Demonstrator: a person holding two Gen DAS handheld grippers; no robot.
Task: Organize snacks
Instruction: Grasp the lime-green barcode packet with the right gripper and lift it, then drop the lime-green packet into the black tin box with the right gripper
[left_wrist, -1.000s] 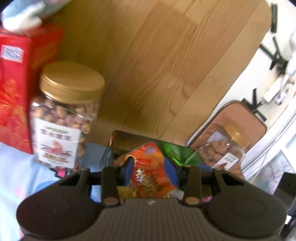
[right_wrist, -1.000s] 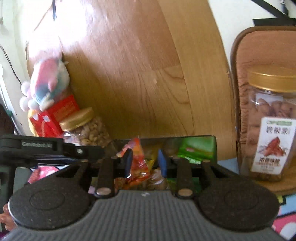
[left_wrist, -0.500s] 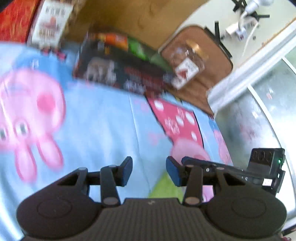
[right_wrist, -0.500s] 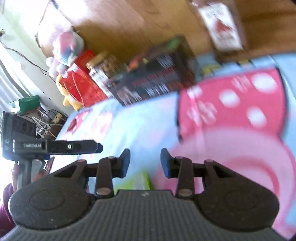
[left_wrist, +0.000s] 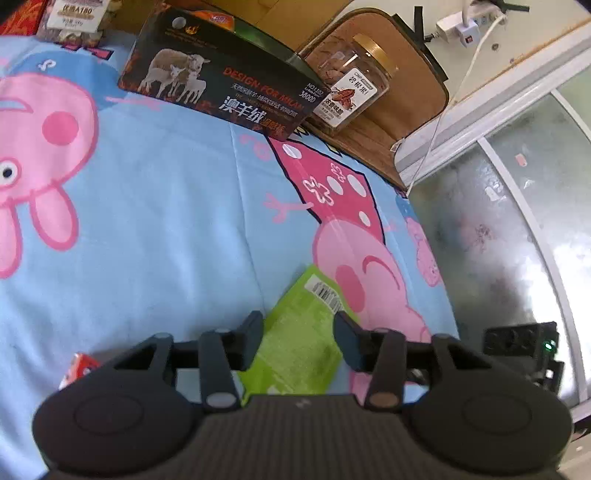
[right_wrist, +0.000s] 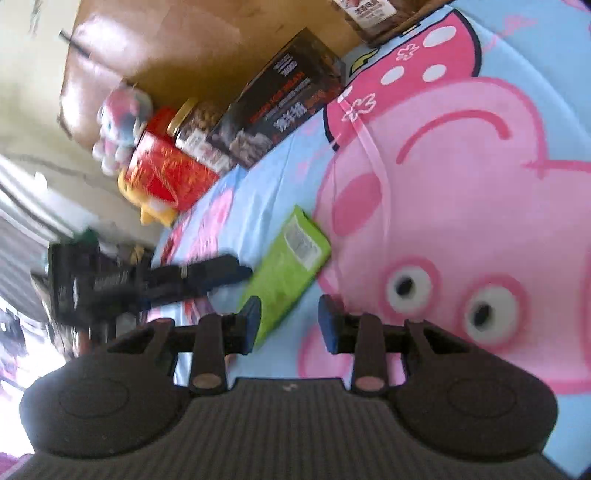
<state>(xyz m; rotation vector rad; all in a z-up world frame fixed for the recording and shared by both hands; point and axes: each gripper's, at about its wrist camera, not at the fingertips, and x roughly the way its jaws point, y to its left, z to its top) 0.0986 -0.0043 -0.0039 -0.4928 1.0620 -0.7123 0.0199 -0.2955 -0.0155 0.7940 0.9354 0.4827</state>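
Note:
A green snack packet (left_wrist: 299, 332) lies flat on the pig-print sheet; it also shows in the right wrist view (right_wrist: 286, 273). My left gripper (left_wrist: 298, 334) is open and empty, its fingers straddling the packet from above. My right gripper (right_wrist: 290, 321) is open and empty, just in front of the packet's near end. A dark box (left_wrist: 221, 77) holding snack packets stands at the back; it also shows in the right wrist view (right_wrist: 280, 107). A small red packet (left_wrist: 79, 369) peeks out at the left gripper's lower left.
A nut jar with gold lid (left_wrist: 347, 92) stands on a brown mat right of the box. Another nut jar (right_wrist: 195, 125), a red box (right_wrist: 166, 173) and a plush toy (right_wrist: 122, 114) stand left of it. A glass door (left_wrist: 517, 221) is on the right.
Both grippers pulled back from the dark box and came down over the sheet toward the green packet. The left gripper no longer has the orange packet between its fingers.

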